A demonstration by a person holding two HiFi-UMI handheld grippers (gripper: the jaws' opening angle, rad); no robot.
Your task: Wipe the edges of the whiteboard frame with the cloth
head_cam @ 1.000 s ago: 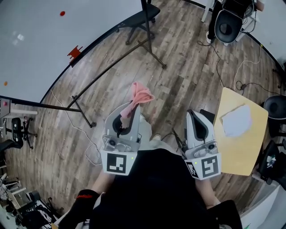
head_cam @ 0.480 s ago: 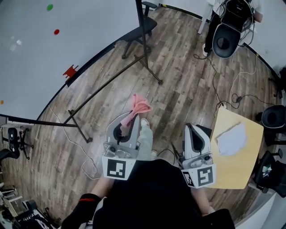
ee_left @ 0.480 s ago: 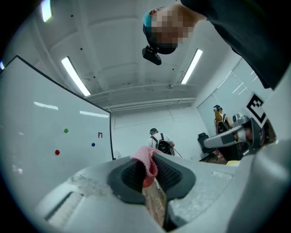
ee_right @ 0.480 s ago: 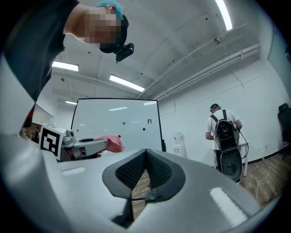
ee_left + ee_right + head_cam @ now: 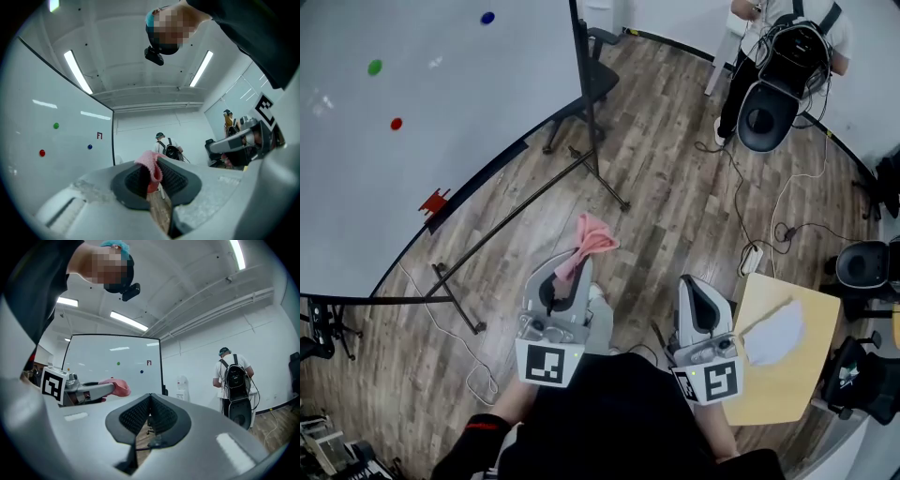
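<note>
Left gripper [image 5: 577, 264] clamped on pink cloth [image 5: 593, 236], which bunches out past the jaw tips over the wood floor [image 5: 675, 187]. Right gripper [image 5: 691, 292] jaws pressed together, nothing between. Whiteboard [image 5: 412, 141] ahead-left, its dark frame [image 5: 578, 56] well apart from cloth.

A wood-plank floor [image 5: 675, 187] carries everything. At the left the whiteboard [image 5: 394, 141] stands on it by a black stand [image 5: 516, 204], with a white cable [image 5: 478, 361] looping near that. A black chair [image 5: 761, 120] stands at the far right, with cables [image 5: 787, 202] and a power strip [image 5: 752, 258] nearer. At the near right stands a table [image 5: 787, 389] bearing a white sheet [image 5: 773, 333].
</note>
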